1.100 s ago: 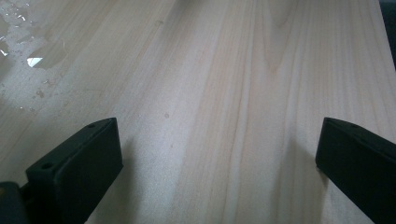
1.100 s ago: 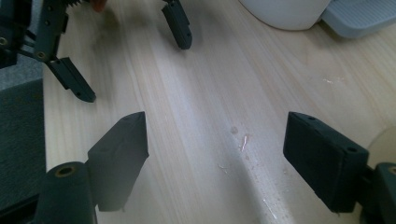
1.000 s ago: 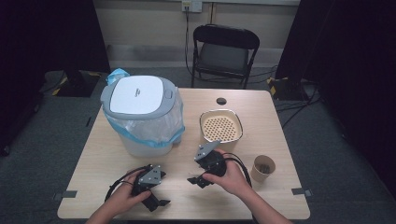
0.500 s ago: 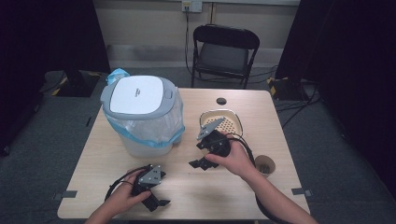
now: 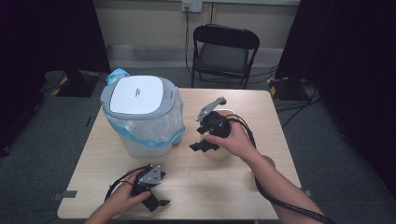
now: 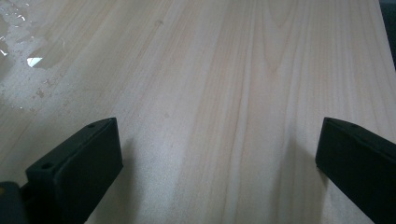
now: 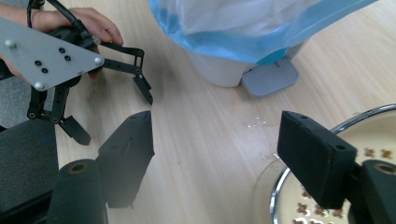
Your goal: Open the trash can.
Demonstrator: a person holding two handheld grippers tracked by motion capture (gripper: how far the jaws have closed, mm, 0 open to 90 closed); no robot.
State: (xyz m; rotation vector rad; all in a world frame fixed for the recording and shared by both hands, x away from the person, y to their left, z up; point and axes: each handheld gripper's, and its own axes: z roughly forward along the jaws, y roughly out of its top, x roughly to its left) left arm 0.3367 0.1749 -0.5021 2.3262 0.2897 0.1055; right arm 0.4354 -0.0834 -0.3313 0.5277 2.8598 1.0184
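Right now your right gripper (image 5: 204,145) hangs in the air above the strainer bowl (image 7: 299,186), jaws spread with nothing between them; they have just been closing a little. I read this as an approach: you are carrying that gripper from the bowl's side toward the lidded bin (image 5: 140,114), whose grey foot pedal (image 7: 270,77) lies on the table (image 5: 233,186) ahead of the jaws in the right gripper view. Your left gripper (image 5: 158,203) rests low at the near edge of the table, jaws wide apart over bare wood and gripping nothing. If the pedal or the lid (image 5: 138,94) is your target, the next move calls for bringing the right gripper down and across to the bin's base, clear of the blue-edged liner bag (image 7: 261,28) that hangs over the rim. The strip of table between bin and bowl is narrow, so keep the trailing cable (image 5: 280,200) off the bowl's metal rim. Toward you the wood is open, though the left gripper sits close to the table's near edge. A wet patch (image 6: 32,56) shows on the wood nearby.
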